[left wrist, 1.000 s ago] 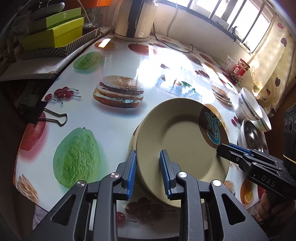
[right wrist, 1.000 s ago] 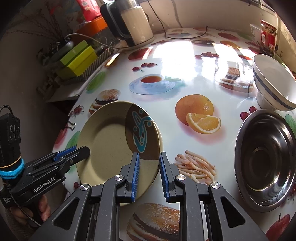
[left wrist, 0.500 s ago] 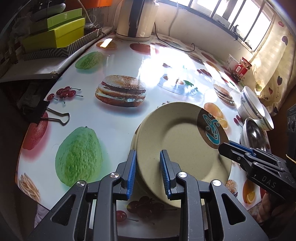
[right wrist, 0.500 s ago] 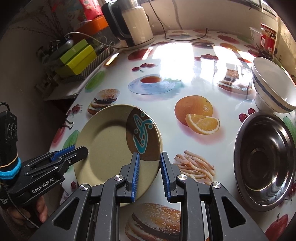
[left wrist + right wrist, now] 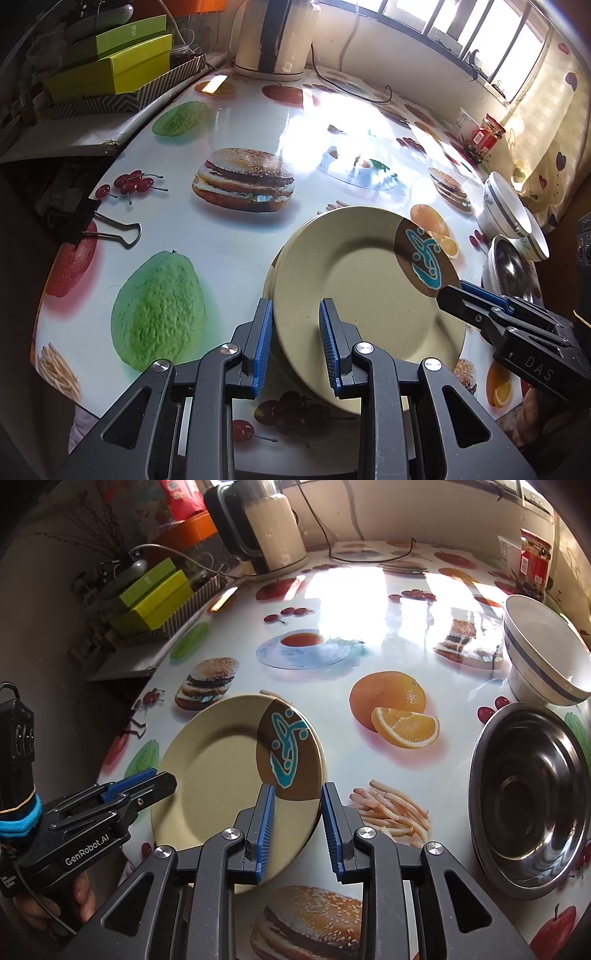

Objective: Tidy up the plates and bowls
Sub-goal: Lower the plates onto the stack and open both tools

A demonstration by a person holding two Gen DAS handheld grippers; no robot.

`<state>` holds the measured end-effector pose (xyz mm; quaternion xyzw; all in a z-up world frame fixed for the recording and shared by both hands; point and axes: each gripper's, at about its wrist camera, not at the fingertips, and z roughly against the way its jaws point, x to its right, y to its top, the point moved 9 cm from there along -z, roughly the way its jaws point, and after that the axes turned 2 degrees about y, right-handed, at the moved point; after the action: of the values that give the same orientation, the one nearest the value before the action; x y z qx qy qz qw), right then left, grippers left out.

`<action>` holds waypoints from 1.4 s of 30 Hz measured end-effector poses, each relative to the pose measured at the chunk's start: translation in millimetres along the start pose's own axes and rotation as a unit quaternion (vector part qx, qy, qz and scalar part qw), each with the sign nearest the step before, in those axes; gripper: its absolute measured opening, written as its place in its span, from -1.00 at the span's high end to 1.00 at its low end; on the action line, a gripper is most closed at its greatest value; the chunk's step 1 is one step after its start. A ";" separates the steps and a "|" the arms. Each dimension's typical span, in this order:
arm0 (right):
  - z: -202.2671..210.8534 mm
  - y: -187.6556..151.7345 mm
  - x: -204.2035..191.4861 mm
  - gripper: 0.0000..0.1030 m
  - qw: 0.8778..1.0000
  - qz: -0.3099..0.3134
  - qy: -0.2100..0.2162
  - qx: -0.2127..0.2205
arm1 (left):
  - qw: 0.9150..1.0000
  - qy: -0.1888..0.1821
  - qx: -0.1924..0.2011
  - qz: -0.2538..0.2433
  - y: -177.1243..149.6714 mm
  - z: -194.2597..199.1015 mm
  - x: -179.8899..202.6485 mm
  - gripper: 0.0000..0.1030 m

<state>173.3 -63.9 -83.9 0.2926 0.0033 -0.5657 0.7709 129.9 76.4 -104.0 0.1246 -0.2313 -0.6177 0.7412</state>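
Observation:
A beige plate [image 5: 362, 284] with a brown and blue patch is held tilted above the table, over a second beige plate [image 5: 271, 273] whose rim shows beneath it. My left gripper [image 5: 295, 339] straddles the near-left rim, jaws partly apart around both rims. My right gripper [image 5: 297, 827] straddles the plate's [image 5: 221, 768] opposite rim, jaws partly apart. A steel bowl [image 5: 528, 794] and a white bowl with a blue stripe [image 5: 543, 657] stand at the right. In the left wrist view two white bowls [image 5: 506, 210] stand by the steel bowl [image 5: 509, 266].
The table [image 5: 229, 254] has a glossy fruit and burger print cloth. A kettle [image 5: 273, 37] stands at the back, green boxes [image 5: 118, 66] at the back left, a binder clip [image 5: 99, 229] at the left edge, a red jar [image 5: 535, 557] at the back right.
The plate has lifted and shifted slightly between both grippers; the view has drawn back a little. Both grippers keep the same hold on the rims.

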 end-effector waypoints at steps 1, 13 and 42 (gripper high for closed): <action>-0.1 -0.4 -0.1 0.45 1.000 0.000 -0.001 0.000 | 1.000 -0.001 0.000 0.001 0.0 0.0 0.3 0.48; -4.7 -8.8 -3.5 0.18 1.000 0.003 -0.018 -0.016 | 1.000 -0.014 0.002 0.004 0.1 1.6 0.7 0.40; -4.6 -5.0 -12.9 -0.03 0.997 0.032 -0.073 -0.012 | 1.000 -0.013 0.013 0.001 8.9 13.6 3.1 0.35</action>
<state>165.9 -51.5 -85.6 0.2411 -0.0558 -0.5602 0.7905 131.2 76.5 -87.5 0.1257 -0.2485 -0.6156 0.7372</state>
